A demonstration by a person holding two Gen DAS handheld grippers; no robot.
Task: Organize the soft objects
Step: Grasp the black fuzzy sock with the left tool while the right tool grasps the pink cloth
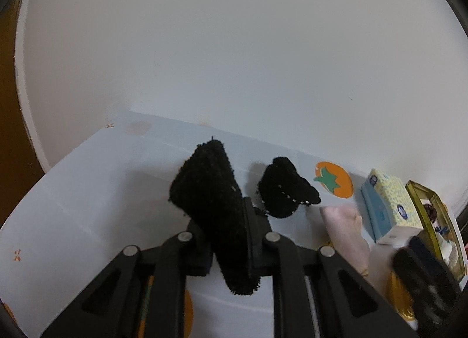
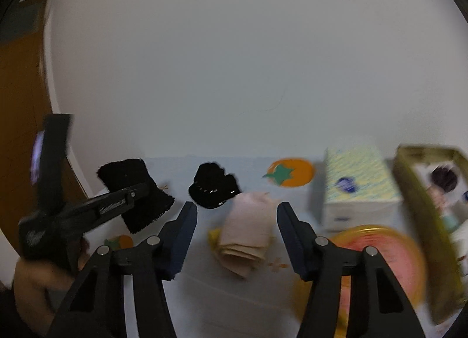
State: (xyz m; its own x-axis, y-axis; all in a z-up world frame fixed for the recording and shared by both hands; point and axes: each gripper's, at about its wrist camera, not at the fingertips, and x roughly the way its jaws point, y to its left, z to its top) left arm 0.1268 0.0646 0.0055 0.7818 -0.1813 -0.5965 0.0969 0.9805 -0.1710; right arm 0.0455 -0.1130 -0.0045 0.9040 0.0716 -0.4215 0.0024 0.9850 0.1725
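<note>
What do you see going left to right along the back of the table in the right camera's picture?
Black cloth in the left tongs → black lump → orange sticker → tissue box → gold box.

The counter (image 2: 248, 303) wears a pale cover printed with orange persimmons. On it lie a crumpled black cloth (image 2: 215, 190), a folded pink cloth (image 2: 248, 235), a tissue box (image 2: 358, 185) (upright) and a pink round lid (image 2: 386, 256).

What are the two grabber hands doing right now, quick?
Left gripper: closed, holding a fuzzy black knitted cloth off the table.
Right gripper: open, holding nothing; a folded pale pink cloth lies between its fingers, not pinched.
</note>
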